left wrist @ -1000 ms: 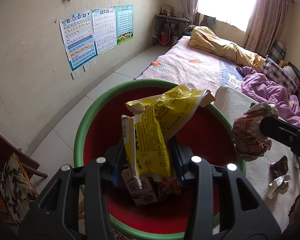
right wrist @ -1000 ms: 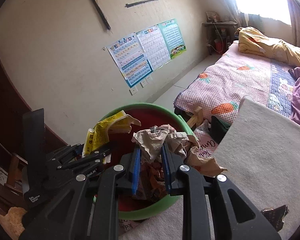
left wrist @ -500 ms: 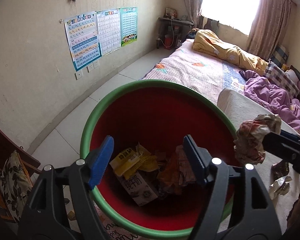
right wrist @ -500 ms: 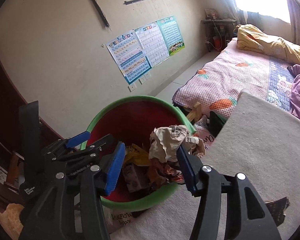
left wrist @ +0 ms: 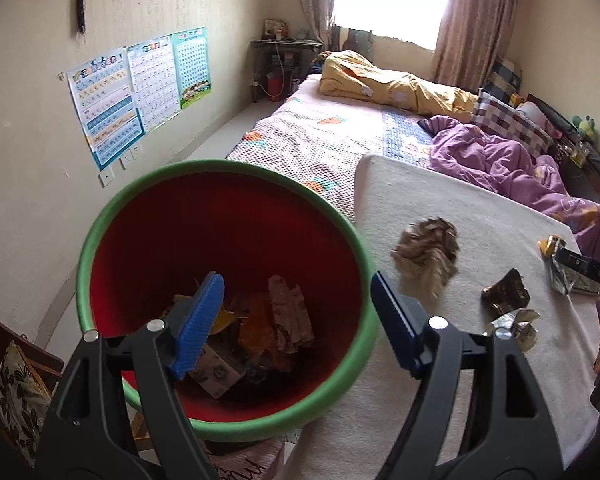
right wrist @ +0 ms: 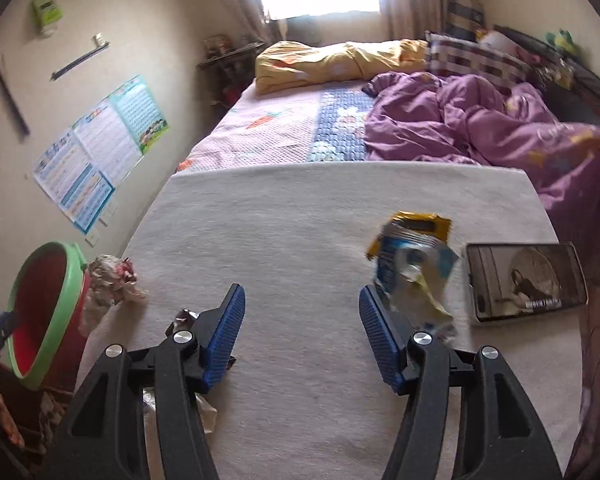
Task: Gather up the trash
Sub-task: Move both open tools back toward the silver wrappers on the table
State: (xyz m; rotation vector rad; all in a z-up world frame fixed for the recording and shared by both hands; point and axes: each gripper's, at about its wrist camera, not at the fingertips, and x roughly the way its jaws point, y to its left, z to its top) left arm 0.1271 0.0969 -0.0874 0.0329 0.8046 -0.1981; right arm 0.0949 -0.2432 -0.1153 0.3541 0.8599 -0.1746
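The right gripper [right wrist: 302, 330] is opening with nothing between its blue pads, and the torn blue-and-yellow wrapper [right wrist: 414, 264] lies just beyond its right finger, close beside a phone [right wrist: 526, 280] that a careless pinch could snag or shove. The left gripper [left wrist: 296, 322], also opening and empty, straddles the green rim of the bin [left wrist: 224, 166]. The crumpled paper ball [left wrist: 428, 254], blurred and seemingly just outside that rim, may have missed the bin.

Left claw [left wrist: 296, 320] angled down, jaws opening, empty, right claw [right wrist: 302, 332] likewise
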